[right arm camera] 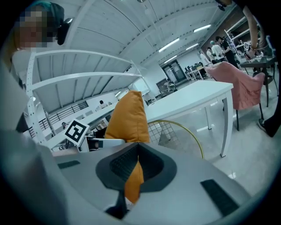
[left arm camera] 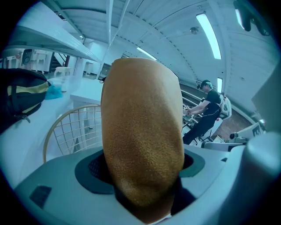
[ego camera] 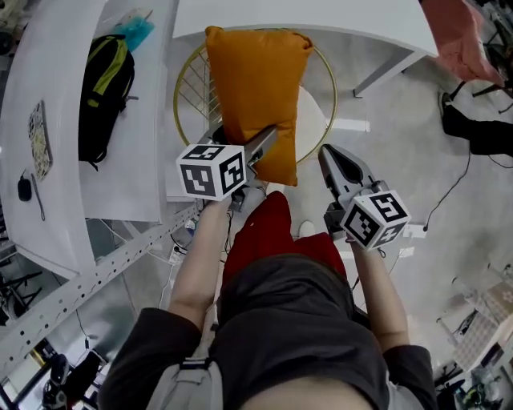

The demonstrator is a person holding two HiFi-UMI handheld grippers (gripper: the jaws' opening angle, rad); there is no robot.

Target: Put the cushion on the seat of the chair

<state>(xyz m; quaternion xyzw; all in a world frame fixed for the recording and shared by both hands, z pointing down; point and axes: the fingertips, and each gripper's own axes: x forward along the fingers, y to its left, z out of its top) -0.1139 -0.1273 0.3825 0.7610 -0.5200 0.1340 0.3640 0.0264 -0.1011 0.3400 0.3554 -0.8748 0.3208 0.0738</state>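
An orange cushion [ego camera: 256,96] hangs upright over a round chair with a gold wire back [ego camera: 188,88] and a white seat [ego camera: 314,120]. My left gripper [ego camera: 268,140] is shut on the cushion's lower left part. In the left gripper view the cushion [left arm camera: 142,140] fills the space between the jaws, with the wire back [left arm camera: 70,127] behind it. My right gripper [ego camera: 325,156] is at the cushion's lower right corner. In the right gripper view its jaws [right arm camera: 136,149] are closed on a thin strip of orange fabric [right arm camera: 134,180], and the cushion [right arm camera: 127,118] rises beyond them.
A white table [ego camera: 48,96] at the left carries a black-and-yellow backpack [ego camera: 104,88]. Another white table [ego camera: 321,20] stands behind the chair. A pink-covered chair [ego camera: 461,40] and black items [ego camera: 477,132] are at the right. A person [left arm camera: 206,114] stands far off.
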